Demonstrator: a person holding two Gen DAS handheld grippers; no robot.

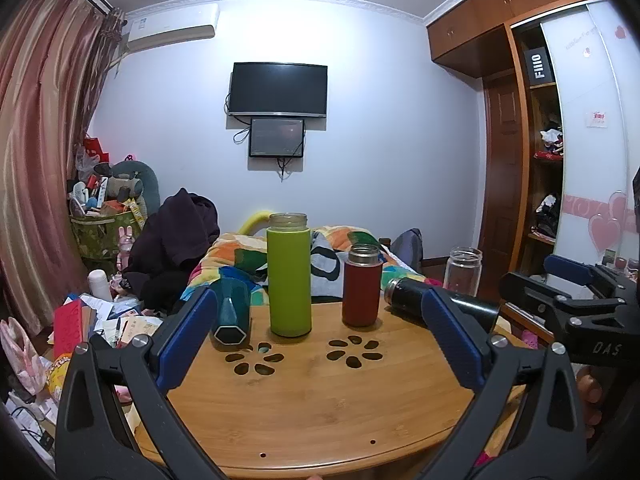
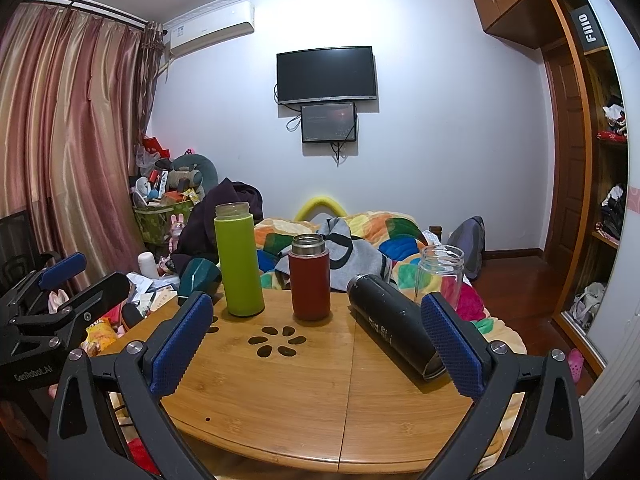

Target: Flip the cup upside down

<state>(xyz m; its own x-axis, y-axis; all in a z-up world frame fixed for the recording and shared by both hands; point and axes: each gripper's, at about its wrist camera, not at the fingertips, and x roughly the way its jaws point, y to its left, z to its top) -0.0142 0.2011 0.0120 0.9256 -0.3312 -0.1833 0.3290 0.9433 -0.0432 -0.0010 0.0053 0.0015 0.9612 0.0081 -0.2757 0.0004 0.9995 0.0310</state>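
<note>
Several cups are on a round wooden table (image 1: 312, 400). A green cup (image 1: 289, 276) (image 2: 239, 260) and a red cup (image 1: 361, 286) (image 2: 310, 278) stand upright with open mouths. A teal cup (image 1: 231, 314) (image 2: 199, 276) lies on its side at the left. A black cup (image 1: 424, 304) (image 2: 394, 326) lies on its side at the right. A clear glass cup (image 1: 464, 270) (image 2: 439, 276) stands upright at the far right edge. My left gripper (image 1: 318, 338) is open and empty above the near table. My right gripper (image 2: 316, 342) is open and empty, its right finger beside the black cup.
The table has flower-shaped cut-outs (image 1: 352, 354) (image 2: 276, 340). A bed with a colourful quilt (image 2: 372, 232) lies behind it. Clutter covers the floor at the left (image 1: 100, 320). A wardrobe (image 2: 592, 160) stands at the right. The right gripper body (image 1: 580, 312) shows in the left wrist view.
</note>
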